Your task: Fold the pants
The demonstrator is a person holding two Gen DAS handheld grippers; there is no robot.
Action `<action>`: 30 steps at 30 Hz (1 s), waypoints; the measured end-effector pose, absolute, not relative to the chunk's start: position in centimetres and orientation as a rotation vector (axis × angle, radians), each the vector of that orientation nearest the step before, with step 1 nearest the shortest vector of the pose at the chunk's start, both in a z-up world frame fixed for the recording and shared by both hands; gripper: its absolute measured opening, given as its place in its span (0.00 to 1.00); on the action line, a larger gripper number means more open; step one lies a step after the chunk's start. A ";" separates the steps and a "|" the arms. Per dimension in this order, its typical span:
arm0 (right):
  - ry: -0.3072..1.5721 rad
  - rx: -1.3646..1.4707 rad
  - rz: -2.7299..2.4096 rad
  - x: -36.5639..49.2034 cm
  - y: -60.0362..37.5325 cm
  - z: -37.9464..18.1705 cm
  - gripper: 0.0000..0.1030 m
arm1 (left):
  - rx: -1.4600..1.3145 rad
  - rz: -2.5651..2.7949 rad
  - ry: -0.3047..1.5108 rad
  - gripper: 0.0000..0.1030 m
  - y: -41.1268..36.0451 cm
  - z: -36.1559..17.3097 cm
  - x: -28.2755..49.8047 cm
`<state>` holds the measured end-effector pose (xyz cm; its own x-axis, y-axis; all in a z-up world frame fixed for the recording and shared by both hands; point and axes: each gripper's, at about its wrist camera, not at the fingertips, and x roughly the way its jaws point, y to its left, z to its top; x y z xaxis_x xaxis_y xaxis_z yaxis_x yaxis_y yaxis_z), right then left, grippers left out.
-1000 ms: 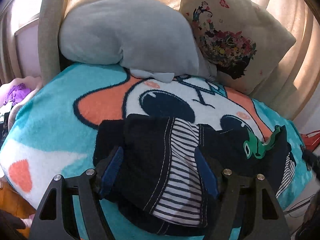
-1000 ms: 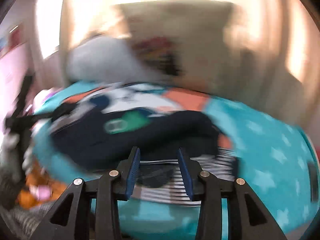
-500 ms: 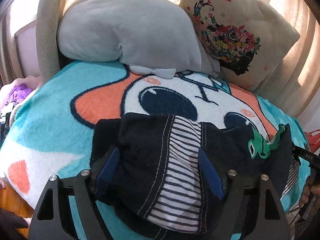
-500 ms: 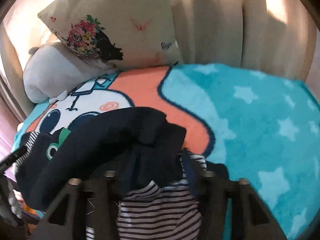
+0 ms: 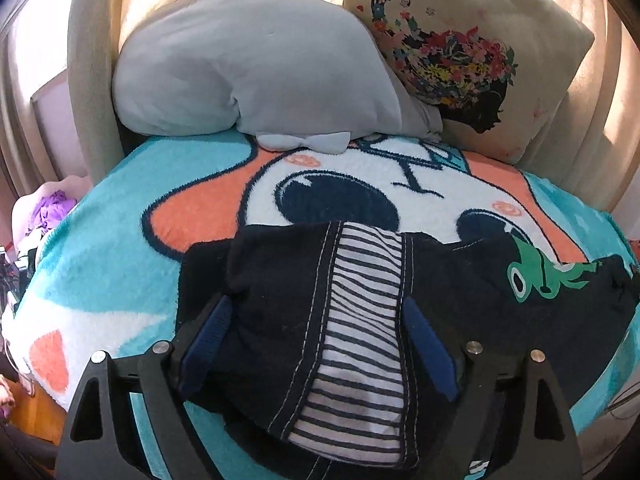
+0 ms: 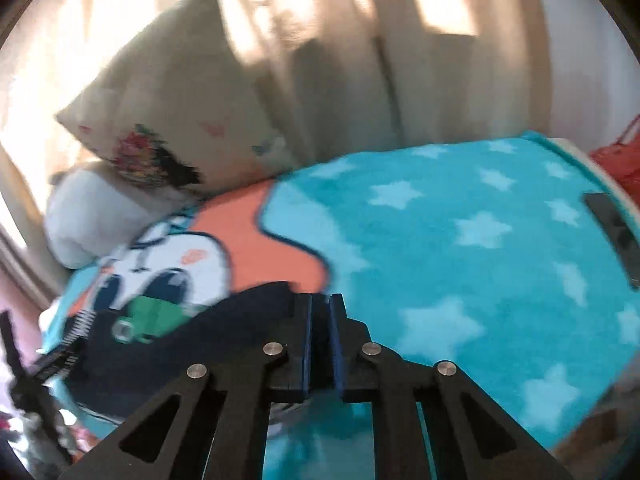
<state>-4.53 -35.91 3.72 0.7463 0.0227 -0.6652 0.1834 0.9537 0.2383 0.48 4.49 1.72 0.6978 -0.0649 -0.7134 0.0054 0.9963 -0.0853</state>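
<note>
Left wrist view shows us the dark navy pants [image 5: 288, 320], bunched on a turquoise cartoon blanket [image 5: 104, 248] that covers the bed; the striped lining of the pants is turned outward at the waist, and a green frog patch [image 5: 536, 276] sits toward their right end; our left hand-held gripper [image 5: 316, 332] straddles the waist of the pants, its jaws spread wide and opening, with the cloth lying between the blue pads [image 5: 428, 344] but not pinched; beyond the pants, a grey plush cushion [image 5: 248, 64] and a cream pillow with a floral print [image 5: 472, 56] lean at the head of the bed. In the right wrist view, which is blurred, our right hand-held gripper [image 6: 320, 312] sits at the right edge of the pants [image 6: 208, 336]; its jaws are closing, a narrow slit left between them; we cannot tell whether any cloth is caught there; to the right of the pants the blanket [image 6: 472, 240] shows pale stars.
</note>
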 end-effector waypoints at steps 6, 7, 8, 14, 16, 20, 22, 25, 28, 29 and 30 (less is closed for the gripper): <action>0.745 0.360 -0.166 -5.3 -38.9 1.4 0.12 | -0.072 -0.035 0.778 0.84 4.5 2.3 0.2; 0.720 0.387 -0.144 -5.6 -39.2 1.6 0.23 | -0.089 -0.039 0.768 0.84 4.7 2.6 0.0; 0.695 0.413 -0.126 -6.0 -39.4 1.8 0.44 | -0.107 -0.042 0.758 0.84 4.9 3.0 -0.2; 0.631 0.551 0.050 -5.9 -39.0 1.8 0.68 | -0.151 -0.057 0.668 0.84 5.3 5.9 -1.8; 0.673 0.545 0.032 -5.0 -38.5 0.9 0.68 | -0.158 -0.064 0.643 0.84 5.1 6.7 -2.1; 0.707 0.585 0.069 -4.1 -38.1 -0.5 0.68 | -0.143 -0.083 0.607 0.84 4.3 8.0 -2.7; 0.724 0.565 0.085 -3.7 -37.2 -0.5 0.68 | -0.133 -0.094 0.598 0.84 3.8 8.3 -3.0; 0.761 0.549 0.117 -2.9 -35.6 -0.8 0.53 | -0.121 -0.104 0.595 0.84 2.9 8.5 -3.3; 0.783 0.546 0.135 -2.3 -34.8 -0.8 0.20 | -0.114 -0.101 0.590 0.84 2.3 8.6 -3.5; 0.770 0.557 0.133 -2.5 -35.0 -0.7 0.19 | -0.113 -0.102 0.586 0.84 2.1 8.7 -3.6; 0.759 0.565 0.126 -2.7 -35.2 -0.7 0.18 | -0.109 -0.102 0.581 0.84 1.8 8.8 -3.6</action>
<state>-2.67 -35.24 -0.70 0.7260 0.3063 -0.6157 0.0908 0.8448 0.5274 -3.63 1.82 8.81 0.8314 -0.1271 -0.5410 0.0656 0.9891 -0.1317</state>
